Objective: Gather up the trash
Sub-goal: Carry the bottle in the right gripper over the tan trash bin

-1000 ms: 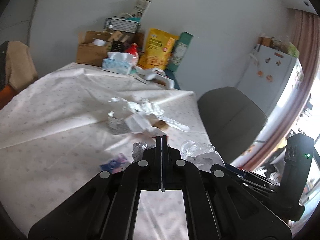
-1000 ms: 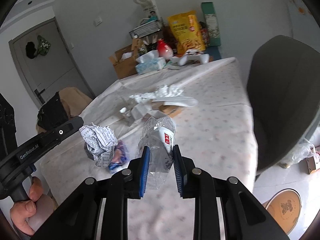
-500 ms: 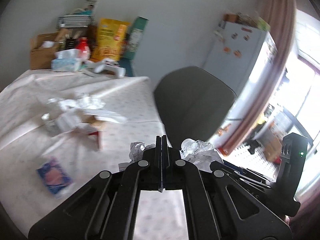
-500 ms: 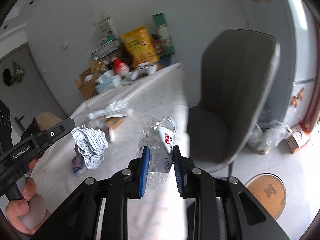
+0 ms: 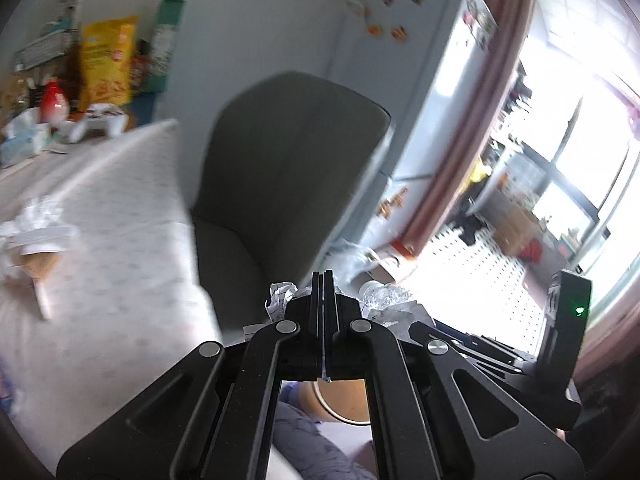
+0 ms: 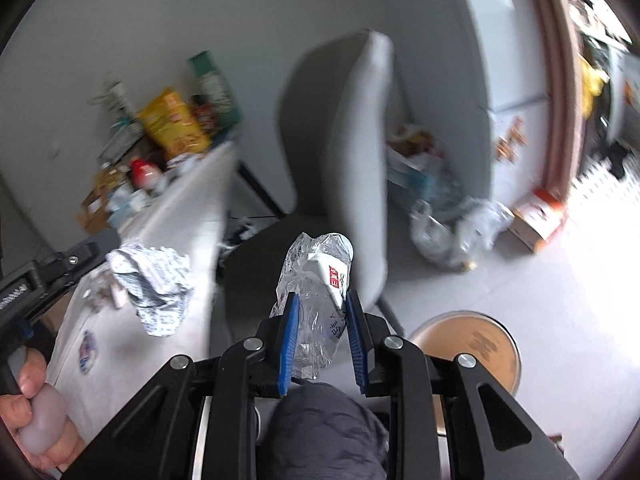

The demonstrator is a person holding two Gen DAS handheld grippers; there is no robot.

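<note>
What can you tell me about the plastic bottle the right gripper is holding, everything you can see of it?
The plastic bottle is clear, thin and crushed flat, wrinkled all over, with a white label bearing a red patch and some dark print. The right gripper clamps its lower half between two blue-padded fingers; the upper part sticks out past the fingertips. It hangs in the air in front of the grey chair, touching nothing but the pads. Whether it has a cap is unclear.

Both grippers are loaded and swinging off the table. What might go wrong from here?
The crushed plastic bottle sits loosely between the right gripper pads, so it may slip. The crumpled paper hangs from the left gripper by an edge and may drop. The chair is close; either load could catch it.
</note>
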